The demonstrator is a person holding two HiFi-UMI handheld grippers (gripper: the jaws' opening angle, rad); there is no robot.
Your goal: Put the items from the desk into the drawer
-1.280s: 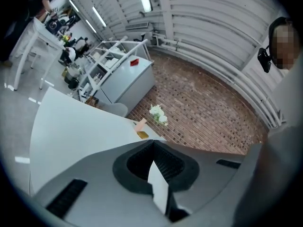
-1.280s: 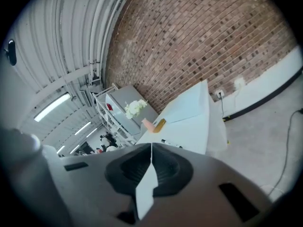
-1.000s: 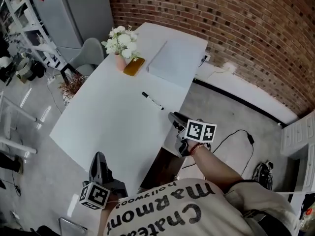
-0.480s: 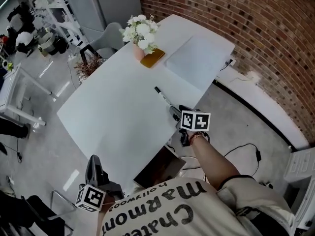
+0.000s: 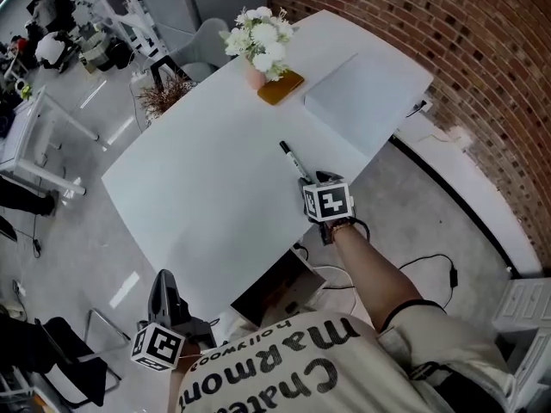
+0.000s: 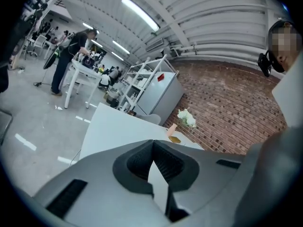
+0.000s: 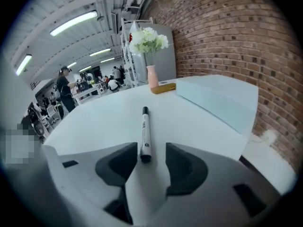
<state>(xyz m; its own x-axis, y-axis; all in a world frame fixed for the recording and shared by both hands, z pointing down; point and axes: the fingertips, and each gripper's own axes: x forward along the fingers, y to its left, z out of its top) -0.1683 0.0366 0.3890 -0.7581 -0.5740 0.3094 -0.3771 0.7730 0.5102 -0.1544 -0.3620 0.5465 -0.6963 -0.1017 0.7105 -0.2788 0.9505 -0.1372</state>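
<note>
One white desk [image 5: 198, 205]. Off its near-left corner, left gripper [image 6: 154, 148], jaws pressed together on nothing. At its right edge, right gripper [image 7: 151, 151], jaws just opened wide, straddling near end of flat-lying marker [image 7: 144, 131] without touching.

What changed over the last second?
Right gripper moved in over the white desk, jaws just opening; the near end of the black-and-white marker pen now lies between them, ungripped. Left gripper stays low by the person; pen, pink vase of white flowers and pale flat box unmoved.
</note>
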